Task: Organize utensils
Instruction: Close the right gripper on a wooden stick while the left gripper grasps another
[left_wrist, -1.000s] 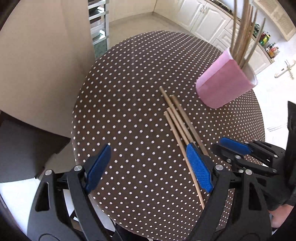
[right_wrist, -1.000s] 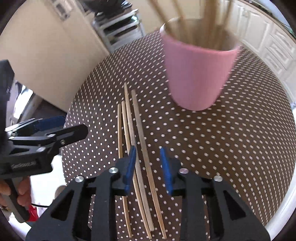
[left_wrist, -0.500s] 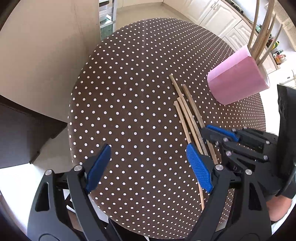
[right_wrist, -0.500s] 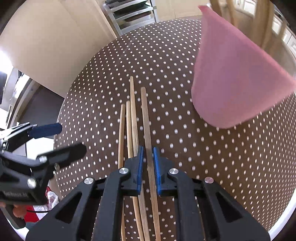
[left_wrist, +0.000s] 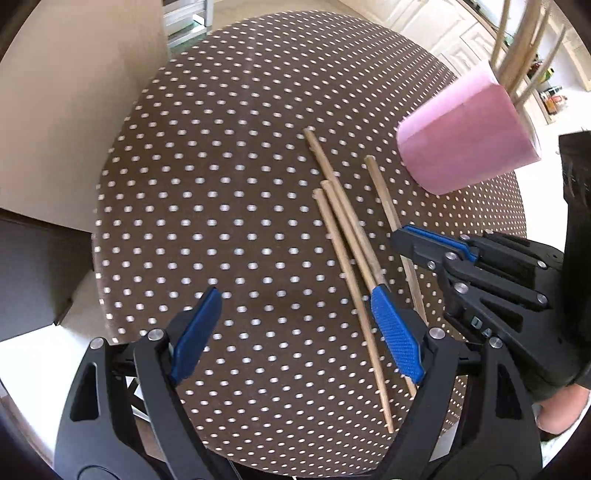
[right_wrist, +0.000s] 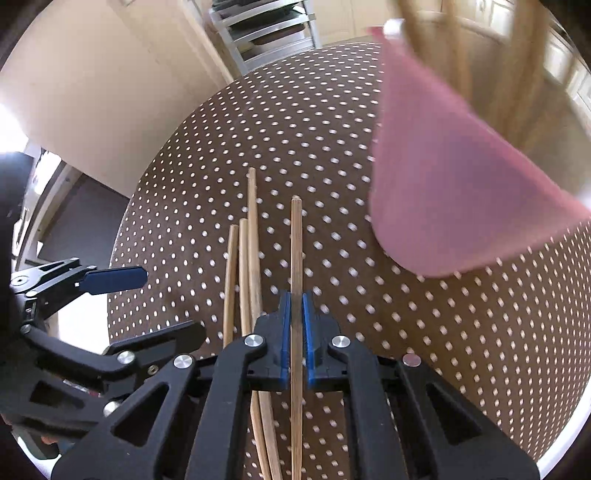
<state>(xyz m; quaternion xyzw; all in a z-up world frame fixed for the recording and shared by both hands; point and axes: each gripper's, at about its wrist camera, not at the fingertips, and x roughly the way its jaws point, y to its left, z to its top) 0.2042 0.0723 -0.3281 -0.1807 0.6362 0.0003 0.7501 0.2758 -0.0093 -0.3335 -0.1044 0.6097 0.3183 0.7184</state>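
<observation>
Several wooden chopsticks lie on the round brown polka-dot table (left_wrist: 221, 184). My right gripper (right_wrist: 296, 306) is shut on one chopstick (right_wrist: 296, 243), which sits apart from the other three (right_wrist: 245, 258). That gripper also shows in the left wrist view (left_wrist: 399, 236), on the chopstick (left_wrist: 380, 192). My left gripper (left_wrist: 295, 332) is open and empty above the table's near side, with the three chopsticks (left_wrist: 343, 229) near its right finger. A pink cup (left_wrist: 469, 147) holding more chopsticks stands at the far right; it shows in the right wrist view too (right_wrist: 454, 192).
The table edge curves close on the left and near sides. A beige wall (left_wrist: 74, 92) and a metal rack (right_wrist: 266, 26) stand beyond the table. White kitchen cabinets (left_wrist: 443, 29) are at the back right.
My right gripper has closed from partly open onto one chopstick and drawn it slightly away from the other three. The left gripper has stayed open and shifted little.
</observation>
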